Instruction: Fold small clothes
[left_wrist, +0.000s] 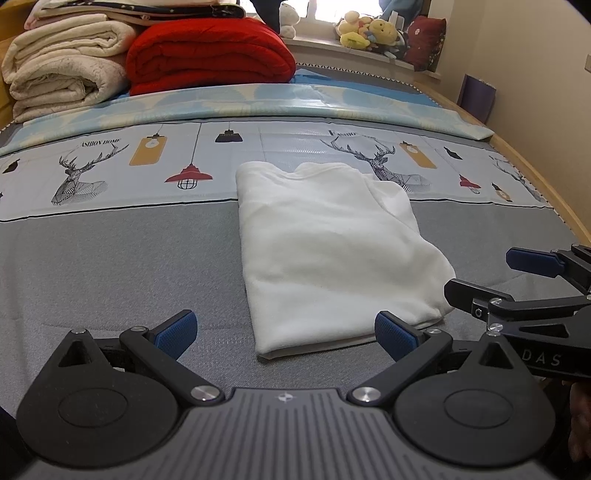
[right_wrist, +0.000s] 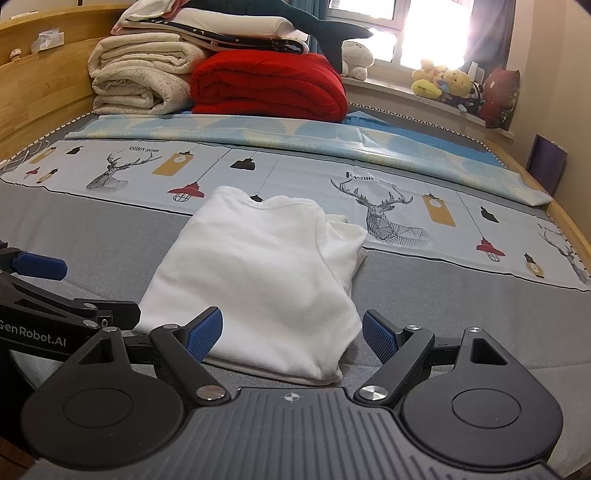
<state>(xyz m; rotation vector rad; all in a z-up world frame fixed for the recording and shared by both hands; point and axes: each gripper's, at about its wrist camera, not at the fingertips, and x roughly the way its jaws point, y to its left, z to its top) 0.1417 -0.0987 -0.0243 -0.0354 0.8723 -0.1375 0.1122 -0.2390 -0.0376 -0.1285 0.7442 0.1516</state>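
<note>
Stacked blankets (left_wrist: 66, 55) cut off at top edge; windowsill toys (left_wrist: 365, 31) indistinct.

free: grey bedspread (left_wrist: 110, 266) around shirt (left_wrist: 325, 251) | blocked: blankets (left_wrist: 207, 55) behind

Sharp fisheye frames, blown-out window (right_wrist: 413, 33) glare

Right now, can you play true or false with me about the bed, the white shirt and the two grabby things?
1. The white shirt lies folded on the bed. True.
2. The left gripper is pinching the shirt. False: its jaws stand open, with nothing pressed between them.
3. A red blanket sits at the far end of the bed. True.
4. The right gripper is shut tight. False: its jaws are wide open over the shirt's near edge.
5. Stuffed toys sit on the window ledge. True.
</note>
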